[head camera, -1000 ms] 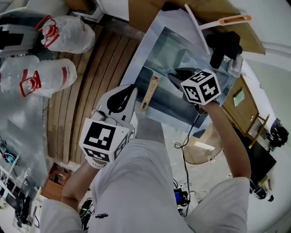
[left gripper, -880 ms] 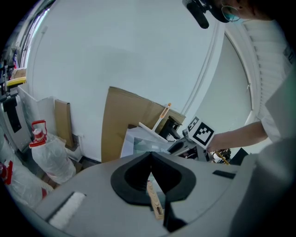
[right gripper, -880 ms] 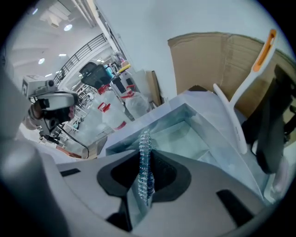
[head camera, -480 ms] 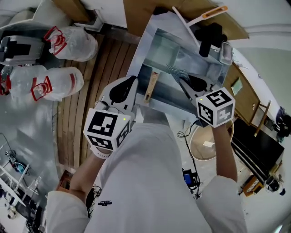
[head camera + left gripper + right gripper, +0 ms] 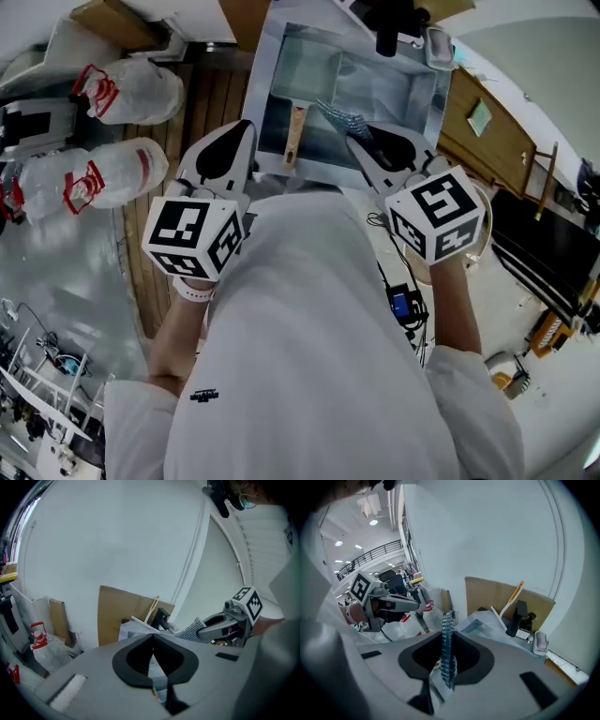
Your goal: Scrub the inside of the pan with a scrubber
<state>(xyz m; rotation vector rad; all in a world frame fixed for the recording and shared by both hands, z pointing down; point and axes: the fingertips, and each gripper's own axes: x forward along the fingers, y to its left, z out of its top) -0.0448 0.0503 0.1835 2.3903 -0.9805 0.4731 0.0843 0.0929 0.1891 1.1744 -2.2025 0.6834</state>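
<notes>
Here, scrubber (image 5: 448,639) clamped in right tool (image 5: 356,142); left tool (image 5: 152,638) with jaws together.

Both arms bent, forearms out ahead of chest. Left gripper (image 5: 246,127) on left, jaws pressed together, nothing between. Right gripper (image 5: 354,142) on right, about level, jaws clamped on scrubber (image 5: 339,119). Grippers apart, both pointing far.

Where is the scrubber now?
The scrubber is clamped in the right tool, upper centre of the head view, over the sink, beside the pan's wooden handle.
</notes>
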